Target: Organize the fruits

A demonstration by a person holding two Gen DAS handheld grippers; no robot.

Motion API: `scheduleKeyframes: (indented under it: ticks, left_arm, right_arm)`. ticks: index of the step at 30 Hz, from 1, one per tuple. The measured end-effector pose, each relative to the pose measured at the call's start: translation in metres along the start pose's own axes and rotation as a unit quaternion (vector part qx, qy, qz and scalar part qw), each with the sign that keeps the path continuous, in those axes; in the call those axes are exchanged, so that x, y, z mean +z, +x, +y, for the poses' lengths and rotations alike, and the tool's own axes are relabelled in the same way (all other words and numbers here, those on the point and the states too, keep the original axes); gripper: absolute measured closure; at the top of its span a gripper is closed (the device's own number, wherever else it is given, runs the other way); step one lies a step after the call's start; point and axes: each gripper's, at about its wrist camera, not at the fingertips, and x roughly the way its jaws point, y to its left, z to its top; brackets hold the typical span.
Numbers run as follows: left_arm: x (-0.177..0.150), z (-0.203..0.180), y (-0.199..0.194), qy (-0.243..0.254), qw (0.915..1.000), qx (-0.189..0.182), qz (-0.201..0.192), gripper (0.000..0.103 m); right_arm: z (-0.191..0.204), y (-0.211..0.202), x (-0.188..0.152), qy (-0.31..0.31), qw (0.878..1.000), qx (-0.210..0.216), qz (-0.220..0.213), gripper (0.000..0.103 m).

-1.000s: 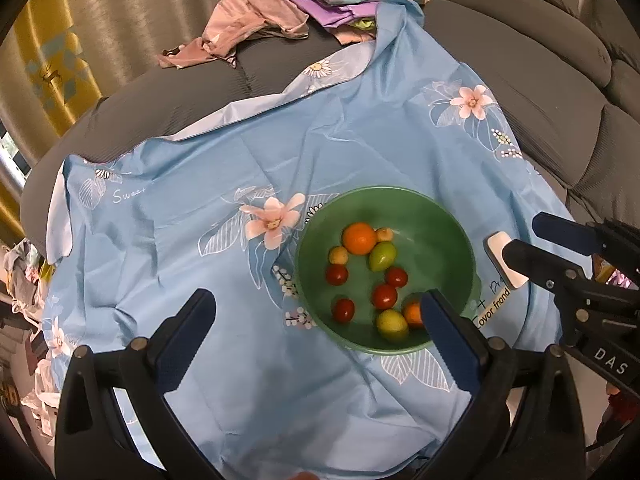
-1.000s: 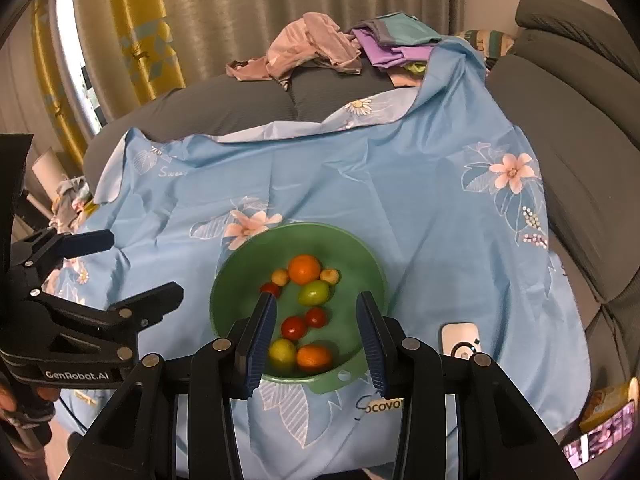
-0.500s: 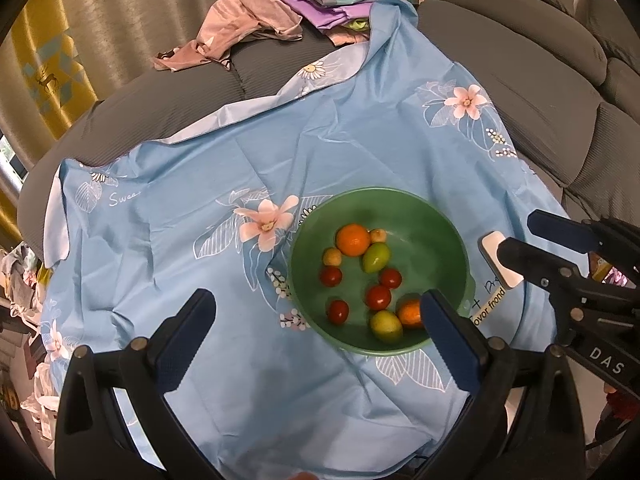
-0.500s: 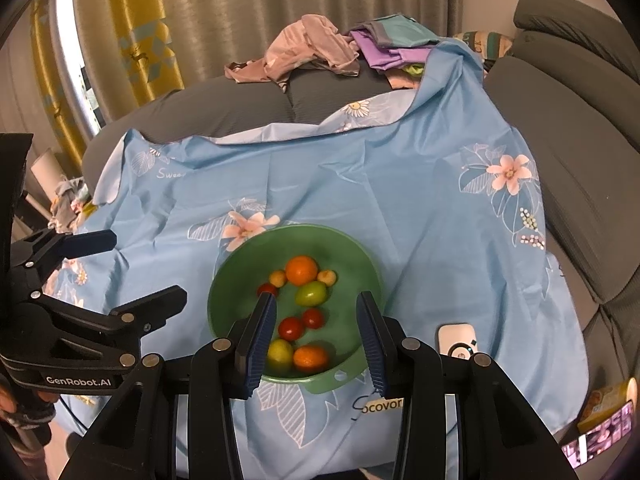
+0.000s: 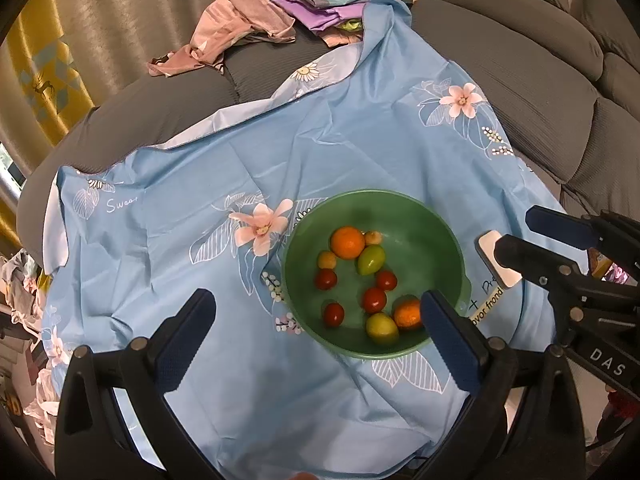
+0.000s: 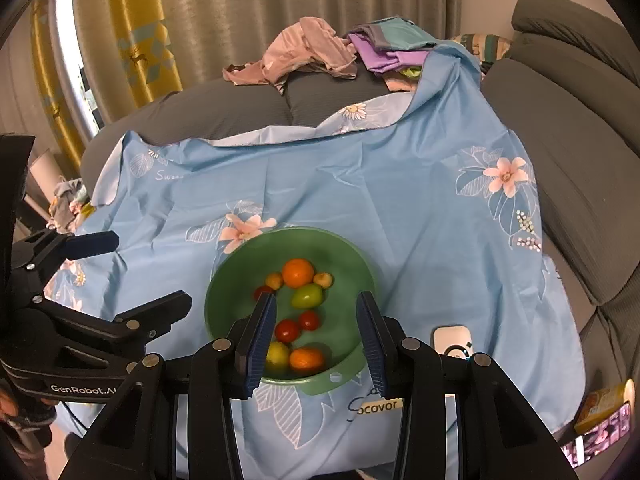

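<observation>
So the near rim of the green bowl (image 6: 224,280) is covered by the right tool (image 6: 316,340) in its own view, and one red tomato (image 6: 261,290) only peeks out from behind the left pad. In the left view, the small orange (image 5: 406,314) is partly tucked behind the left tool (image 5: 320,334) and its right pad. The white device (image 6: 452,336) is half blocked in both views. The printed label (image 6: 380,405) reads only partway. The bottom right corner clutter is too small to make out.
</observation>
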Motion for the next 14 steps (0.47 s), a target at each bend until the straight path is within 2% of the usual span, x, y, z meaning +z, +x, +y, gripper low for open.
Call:
scheduleKeyframes:
  ticks: [14]
  left_arm:
    - [0.0031, -0.0073, -0.0018, 0.006, 1.0000, -0.006, -0.004, 0.001]
  right_arm:
    - [-0.0021, -0.0008, 0.0014, 0.001, 1.000, -0.001, -0.001, 0.061]
